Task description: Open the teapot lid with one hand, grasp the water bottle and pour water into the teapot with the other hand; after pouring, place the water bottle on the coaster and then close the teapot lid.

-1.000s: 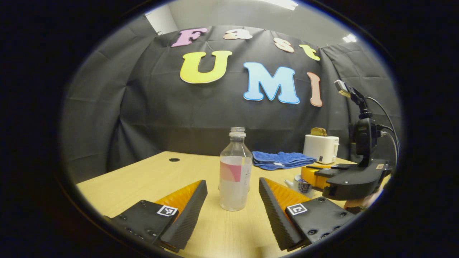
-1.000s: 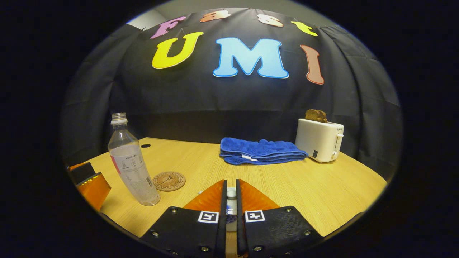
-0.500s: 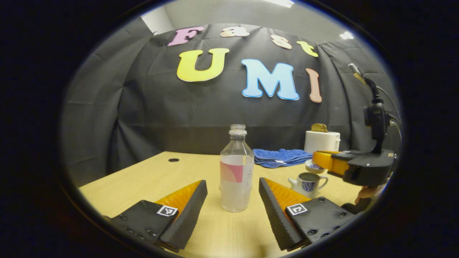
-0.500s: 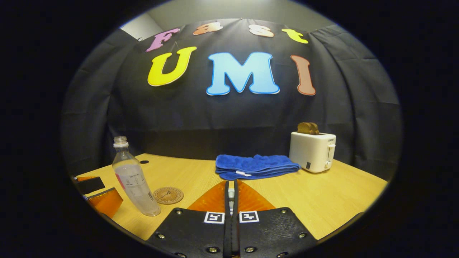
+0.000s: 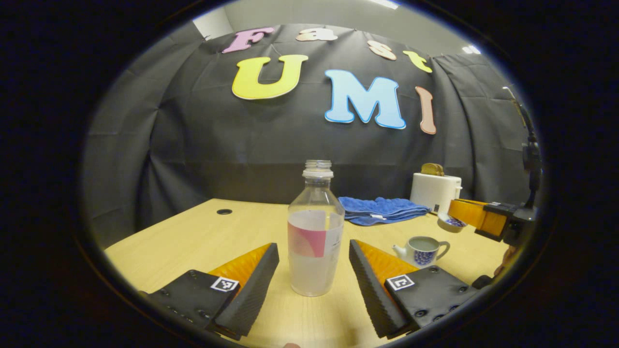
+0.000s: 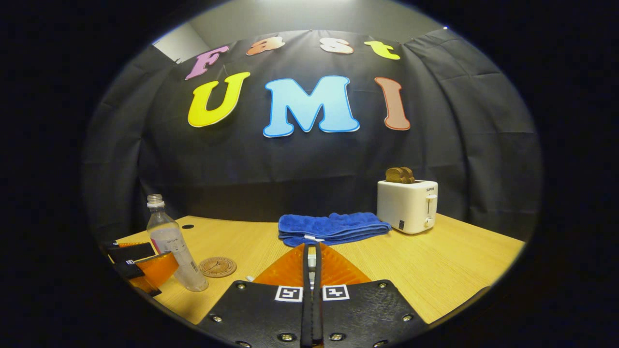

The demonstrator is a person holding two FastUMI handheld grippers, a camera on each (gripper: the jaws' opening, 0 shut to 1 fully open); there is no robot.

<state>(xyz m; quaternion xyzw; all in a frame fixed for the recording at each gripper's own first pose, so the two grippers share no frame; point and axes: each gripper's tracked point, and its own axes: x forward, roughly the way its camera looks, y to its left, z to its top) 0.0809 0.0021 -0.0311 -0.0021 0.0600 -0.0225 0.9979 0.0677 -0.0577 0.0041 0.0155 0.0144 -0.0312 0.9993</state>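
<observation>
Counter (image 5: 203,237): pale wood grain, with a small dark round hole (image 5: 224,211) toward its far left corner. Black cloth wall behind; a strip of grey wall and ceiling light above it.

At the back of the counter: a folded blue towel (image 6: 332,228), and a white toaster (image 6: 407,206) with browned bread standing up from its slot.

Water bottle (image 5: 315,232): upright on the counter, uncapped, partly filled, standing between the fingers of the left tongs (image 5: 314,270). The fingers are spread wide, a gap showing on each side of the bottle. In the right gripper view a round brown coaster (image 6: 217,267) lies just beside the bottle.

Teapot (image 5: 421,250): small, white with blue pattern, open at the top, on the counter right of the bottle.

Right tongs (image 6: 312,263): raised above the counter, drawn nearly closed on the teapot lid (image 5: 450,222). In their own view only a pale sliver of it appears in the slit between the fingers.

Hard to make out: the coaster's printed design; the right tongs' body is cut off at the edge of the left gripper view.
</observation>
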